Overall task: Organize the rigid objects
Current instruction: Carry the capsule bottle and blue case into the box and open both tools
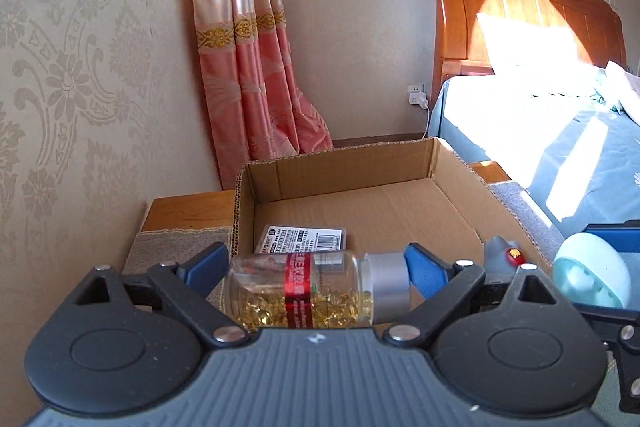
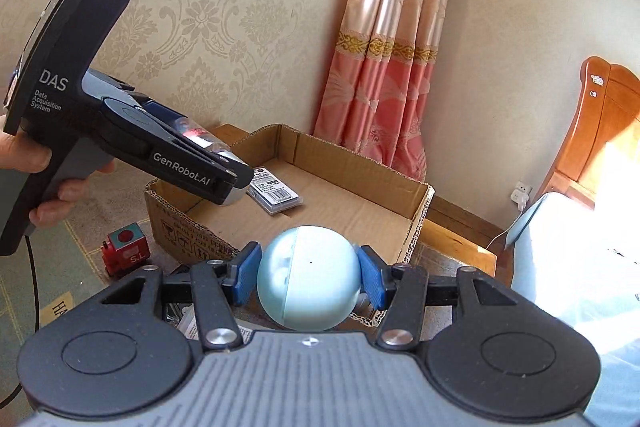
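Note:
A clear bottle of yellow capsules, with a red label and a silver cap, lies sideways between the blue pads of my left gripper, which is shut on it end to end. It hangs over the near left corner of an open cardboard box. A flat labelled packet lies on the box floor. In the right wrist view my right gripper is shut on a pale blue ball just in front of the box. The left gripper reaches over the box with the bottle.
A red toy train stands on the patterned mat left of the box. A small grey toy sits at the box's near right corner. A bed runs along the right, with a pink curtain and wall behind.

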Motion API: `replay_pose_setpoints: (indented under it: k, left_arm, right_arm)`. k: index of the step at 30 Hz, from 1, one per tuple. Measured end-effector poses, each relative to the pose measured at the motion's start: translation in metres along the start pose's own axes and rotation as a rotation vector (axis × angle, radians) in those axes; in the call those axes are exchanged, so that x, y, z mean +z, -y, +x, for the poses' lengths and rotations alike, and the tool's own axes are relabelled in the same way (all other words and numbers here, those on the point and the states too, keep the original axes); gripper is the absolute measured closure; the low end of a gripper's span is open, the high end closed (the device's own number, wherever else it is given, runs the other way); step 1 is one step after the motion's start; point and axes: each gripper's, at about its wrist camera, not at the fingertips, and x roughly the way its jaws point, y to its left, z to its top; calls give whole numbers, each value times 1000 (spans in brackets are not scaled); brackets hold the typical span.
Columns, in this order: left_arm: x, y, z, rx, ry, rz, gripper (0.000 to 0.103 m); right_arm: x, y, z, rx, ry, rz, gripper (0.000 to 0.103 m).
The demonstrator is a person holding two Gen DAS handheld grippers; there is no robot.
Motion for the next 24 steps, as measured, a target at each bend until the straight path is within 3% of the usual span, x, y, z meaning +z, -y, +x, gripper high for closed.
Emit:
replay_pose_setpoints:
  k: [5,13,19,24]
  left_arm:
    - [-10,-6,-8,-3,-18,-6,8]
    - [-45,-15,-59,42,-47,-23,4]
    - [-62,-21,-82,-2,-44,-74,3]
    - [-73,-26,-80,21,-68,-82,3]
  right_arm:
    - [5,4,15,-4,-17,-7,45]
    - [22,10,41,-4,-25,-10,45]
    - [40,26,84,-15,-62,1,45]
    - [47,42,128,-18,-135,33,45]
